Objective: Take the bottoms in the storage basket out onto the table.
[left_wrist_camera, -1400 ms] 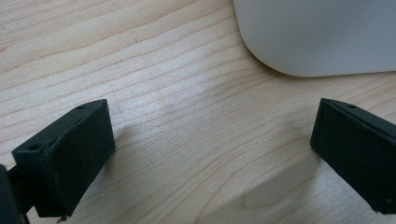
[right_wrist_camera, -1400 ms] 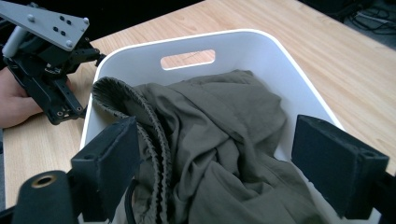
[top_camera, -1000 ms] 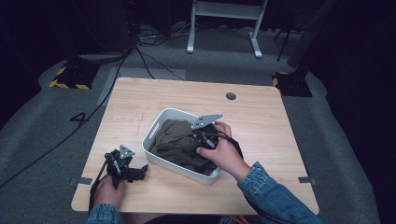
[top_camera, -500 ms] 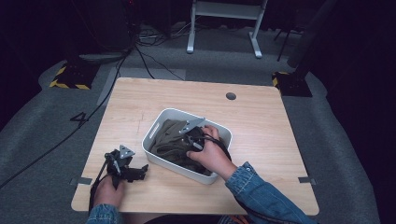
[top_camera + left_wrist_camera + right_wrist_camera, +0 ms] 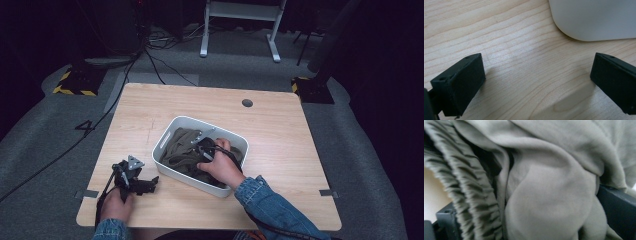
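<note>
An olive-green garment [image 5: 181,150] lies bunched in a white plastic bin [image 5: 164,141] at the middle of the wooden table. My right gripper [image 5: 202,149] is pushed down into the cloth inside the bin, a hand wrapped around it. In the right gripper view its jaws stand wide apart, and folds of the garment [image 5: 549,182] and a ribbed elastic band [image 5: 456,177] bulge between them around the right gripper [image 5: 531,220]. My left gripper [image 5: 149,183] rests on the table left of the bin, open. Bare wood lies between the jaws of the left gripper [image 5: 536,75], with the bin's corner [image 5: 599,20] just ahead.
The table [image 5: 280,135] has a round cable hole [image 5: 247,103] at the back. Cables [image 5: 150,65] run over the grey floor behind the table, and a white stand [image 5: 240,20] is beyond. A yellow-black marked block [image 5: 75,82] sits at the left.
My right gripper has moved left and down, deeper into the garment in the bin. The left gripper has stayed in place on the table.
</note>
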`<control>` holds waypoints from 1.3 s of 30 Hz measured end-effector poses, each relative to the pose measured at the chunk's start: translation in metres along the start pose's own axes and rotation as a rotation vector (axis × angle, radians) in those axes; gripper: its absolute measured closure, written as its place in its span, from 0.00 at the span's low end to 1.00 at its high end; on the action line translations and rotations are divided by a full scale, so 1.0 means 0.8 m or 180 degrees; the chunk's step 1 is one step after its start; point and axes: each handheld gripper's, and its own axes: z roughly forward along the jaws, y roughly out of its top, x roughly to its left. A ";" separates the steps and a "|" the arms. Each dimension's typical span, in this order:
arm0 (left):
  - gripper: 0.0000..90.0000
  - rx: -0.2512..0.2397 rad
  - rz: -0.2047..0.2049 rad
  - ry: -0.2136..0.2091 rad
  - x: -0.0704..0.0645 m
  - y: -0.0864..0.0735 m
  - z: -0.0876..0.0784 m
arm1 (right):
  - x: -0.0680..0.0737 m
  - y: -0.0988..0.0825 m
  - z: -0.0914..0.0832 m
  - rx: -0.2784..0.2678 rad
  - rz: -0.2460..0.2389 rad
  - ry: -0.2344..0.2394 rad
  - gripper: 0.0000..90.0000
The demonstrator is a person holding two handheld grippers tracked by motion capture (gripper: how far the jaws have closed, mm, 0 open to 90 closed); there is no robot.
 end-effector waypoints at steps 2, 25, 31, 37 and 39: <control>0.00 0.0000 0.0000 0.0000 0.000 0.000 0.000 | -0.002 -0.002 0.003 0.0148 -0.0006 -0.0014 0.00; 0.00 -0.0001 0.0000 0.0001 0.000 0.000 0.000 | 0.001 0.001 0.005 0.0225 -0.0229 0.0073 0.50; 0.00 -0.0001 -0.0001 0.0000 0.000 0.000 0.000 | 0.007 0.003 0.002 0.0250 -0.0234 0.0076 0.66; 0.00 -0.0001 -0.0001 -0.0001 0.000 0.000 0.000 | 0.009 0.004 -0.004 0.0185 -0.0229 0.0026 0.69; 0.00 0.0002 -0.0002 -0.0001 0.000 0.000 0.000 | 0.010 0.008 -0.013 0.0098 -0.0236 0.0021 0.70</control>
